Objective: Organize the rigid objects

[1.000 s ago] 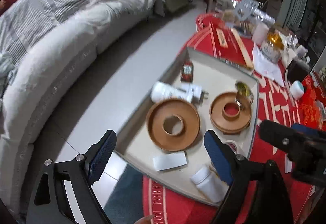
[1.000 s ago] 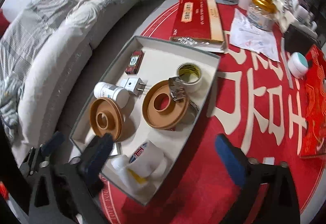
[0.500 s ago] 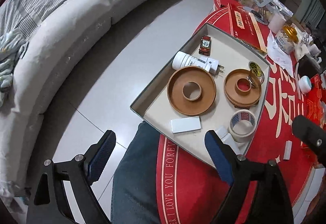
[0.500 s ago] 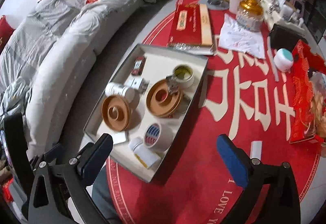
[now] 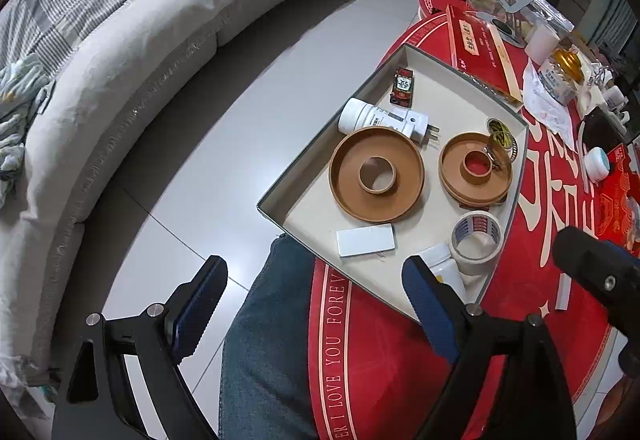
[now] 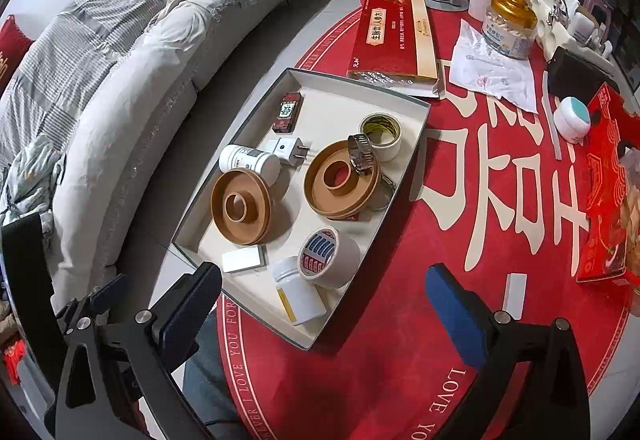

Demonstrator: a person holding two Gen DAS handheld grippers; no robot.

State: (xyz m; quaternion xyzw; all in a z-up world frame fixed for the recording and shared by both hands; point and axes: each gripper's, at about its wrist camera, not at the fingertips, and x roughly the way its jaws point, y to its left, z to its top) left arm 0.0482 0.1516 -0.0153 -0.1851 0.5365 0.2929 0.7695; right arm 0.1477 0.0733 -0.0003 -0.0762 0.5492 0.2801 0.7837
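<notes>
Your left gripper (image 5: 316,304) stands wide open with nothing between its blue pads; it hangs above your denim-clad leg (image 5: 264,340) and the near edge of the table. Your right gripper (image 6: 324,304) is likewise spread wide and empty, positioned over the red tablecloth (image 6: 400,360) at the near corner of the tray.

The shallow grey tray (image 6: 248,111) sits on the tablecloth at the table's edge, beside the grey sofa (image 6: 120,79), and contains the rigid objects:

- Two brown ring-shaped dishes: the left one (image 6: 240,205) tilted up against a lying white bottle (image 6: 250,161), the right one (image 6: 340,179) resting on something beneath it that cannot be identified.
- A metal hose clamp (image 6: 362,153) resting on the rim of the right dish.
- A white plug adapter (image 6: 286,149) just beside the lying bottle.
- A small dark red box (image 6: 287,111) near the far corner.
- A yellow-cored tape roll (image 6: 380,135) behind the right dish.
- A printed tape roll (image 6: 328,258) touching a second white bottle (image 6: 298,296) at the near end.
- A flat white card (image 6: 244,259) near the left dish.

A red gift box (image 6: 396,39) lies beyond the tray.
</notes>
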